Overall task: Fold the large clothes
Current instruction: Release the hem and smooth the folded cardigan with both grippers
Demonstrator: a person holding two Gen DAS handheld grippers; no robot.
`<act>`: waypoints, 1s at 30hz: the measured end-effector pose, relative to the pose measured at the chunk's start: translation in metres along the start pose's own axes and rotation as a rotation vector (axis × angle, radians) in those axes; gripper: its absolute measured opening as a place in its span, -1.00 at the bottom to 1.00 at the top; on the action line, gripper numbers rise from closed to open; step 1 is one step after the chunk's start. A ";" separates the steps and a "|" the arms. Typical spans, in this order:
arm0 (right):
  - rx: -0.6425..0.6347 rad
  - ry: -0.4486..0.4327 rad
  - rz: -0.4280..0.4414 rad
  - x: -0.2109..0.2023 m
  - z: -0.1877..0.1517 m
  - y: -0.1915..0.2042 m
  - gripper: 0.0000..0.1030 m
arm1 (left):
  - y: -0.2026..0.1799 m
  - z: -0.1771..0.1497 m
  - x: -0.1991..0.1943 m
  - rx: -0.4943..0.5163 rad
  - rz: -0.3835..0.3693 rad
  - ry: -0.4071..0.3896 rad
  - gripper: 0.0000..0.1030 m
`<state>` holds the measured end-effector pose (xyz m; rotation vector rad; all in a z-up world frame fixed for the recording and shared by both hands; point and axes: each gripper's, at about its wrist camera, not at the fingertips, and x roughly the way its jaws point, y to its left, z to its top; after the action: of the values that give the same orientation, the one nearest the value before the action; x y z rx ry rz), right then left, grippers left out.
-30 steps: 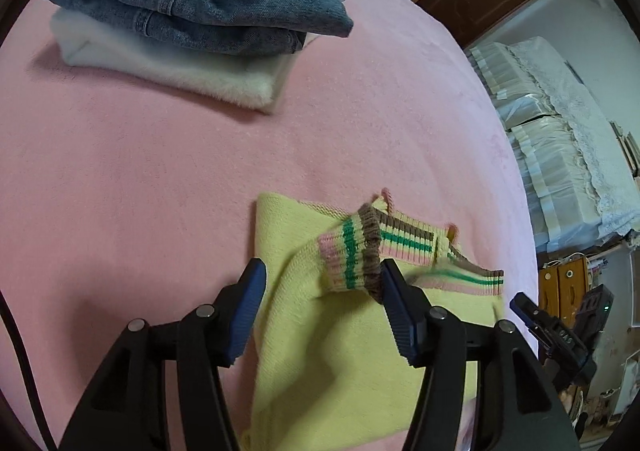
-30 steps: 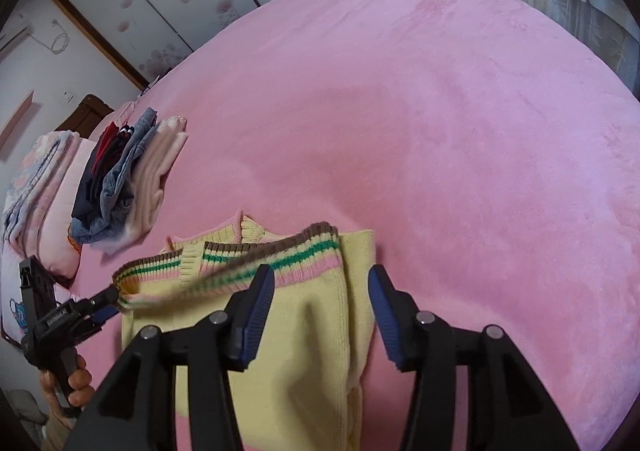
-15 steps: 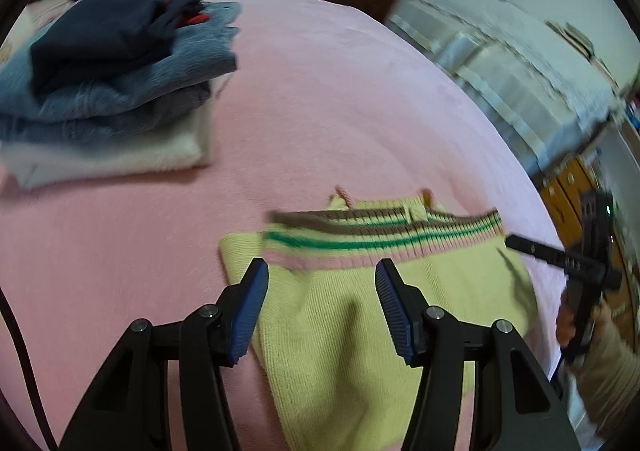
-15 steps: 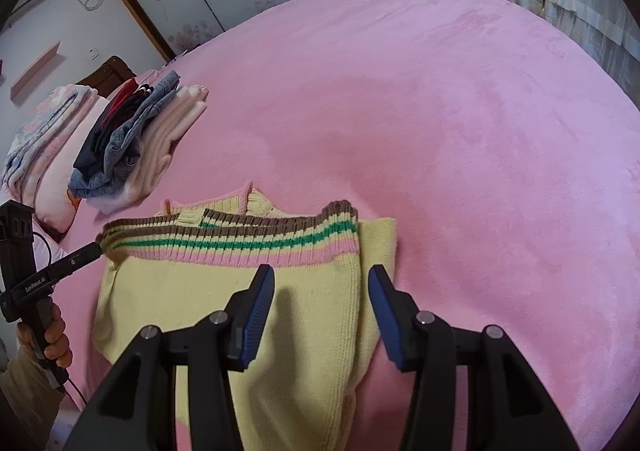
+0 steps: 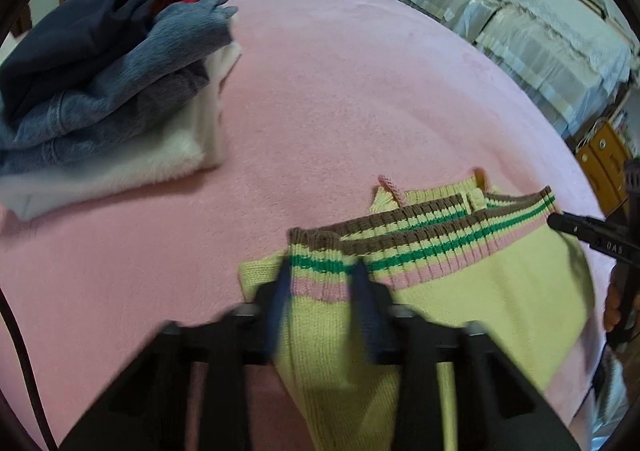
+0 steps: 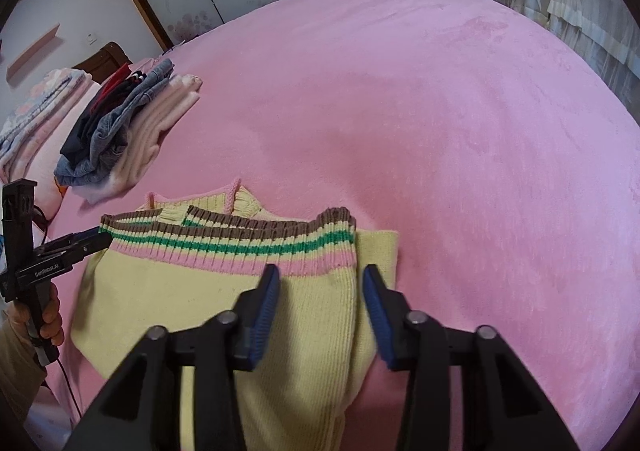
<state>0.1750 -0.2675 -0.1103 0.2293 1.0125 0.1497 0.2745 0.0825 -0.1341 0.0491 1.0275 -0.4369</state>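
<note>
the left gripper (image 5: pixel 320 283) had just closed on the striped hem (image 5: pixel 440 239) of the sweater (image 6: pixel 168 291) on the bed (image 6: pixel 440 111). the right gripper (image 6: pixel 318 291) was closing around the hem's other end, not yet gripping. mid-fold; next likely needs both ends held and carried over together.

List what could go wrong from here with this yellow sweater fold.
1. The left gripper has just been closing on the yellow sweater at one corner of the striped hem; lifting may undo the fold.
2. The right gripper has just been closing but isn't pressing yet; its side could lag.
</note>
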 end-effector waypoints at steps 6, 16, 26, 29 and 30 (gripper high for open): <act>-0.096 0.002 -0.102 0.005 -0.003 0.015 -0.86 | -0.025 -0.009 -0.021 0.086 0.192 -0.084 -0.84; -0.058 -0.083 -0.191 0.011 0.014 0.009 -0.89 | -0.002 0.003 0.012 -0.068 0.310 0.022 -0.84; -0.052 -0.042 -0.236 0.022 0.006 0.008 -0.74 | 0.007 0.003 -0.009 -0.129 0.327 0.015 -0.15; -0.056 -0.100 -0.250 -0.008 0.004 0.017 -0.56 | -0.001 0.001 -0.039 -0.154 0.341 -0.044 -0.06; -0.060 -0.122 -0.234 -0.019 0.002 0.022 -0.56 | -0.005 -0.003 -0.048 -0.162 0.319 -0.063 -0.06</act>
<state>0.1664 -0.2506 -0.0880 0.0630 0.9043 -0.0462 0.2491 0.0940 -0.0948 0.0528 0.9693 -0.0635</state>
